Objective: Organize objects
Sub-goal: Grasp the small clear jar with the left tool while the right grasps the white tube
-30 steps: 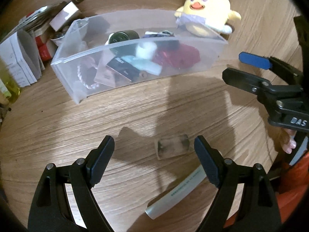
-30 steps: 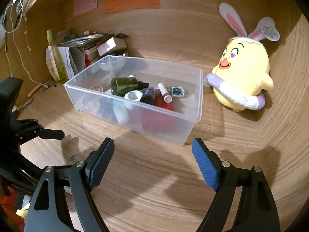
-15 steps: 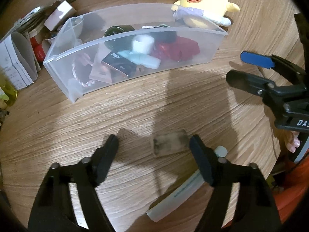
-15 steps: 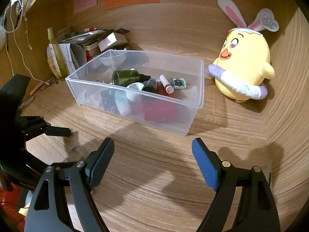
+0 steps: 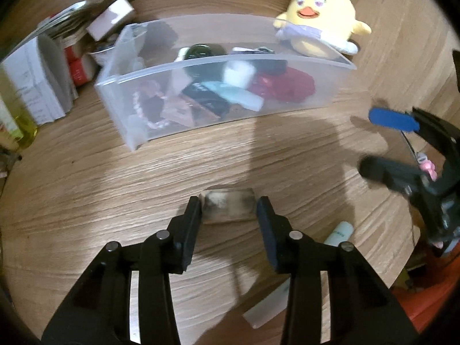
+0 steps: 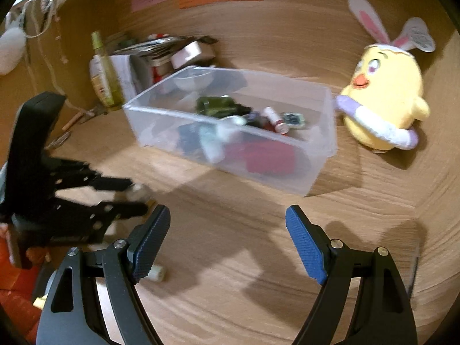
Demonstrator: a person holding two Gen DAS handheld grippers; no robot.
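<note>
A small clear plastic jar [image 5: 228, 205] lies on its side on the wooden table. My left gripper [image 5: 228, 208] has closed onto it, one finger against each end. In the right wrist view the left gripper [image 6: 135, 198] shows at the left with the jar [image 6: 138, 191] between its tips. A clear plastic bin [image 5: 224, 86] holding several small items stands behind it, also in the right wrist view [image 6: 230, 132]. My right gripper [image 6: 227, 230] is open and empty above bare table, in front of the bin; it shows at the right of the left wrist view [image 5: 382, 143].
A yellow chick plush [image 6: 382, 106] sits right of the bin. Books, boxes and a yellow bottle [image 6: 103, 72] crowd the back left corner. A white tube [image 5: 293, 281] lies on the table below my left gripper. A wooden wall rises behind.
My left gripper moved forward over the jar and closed from wide open onto its ends. The right gripper stayed open and shifted slightly.
</note>
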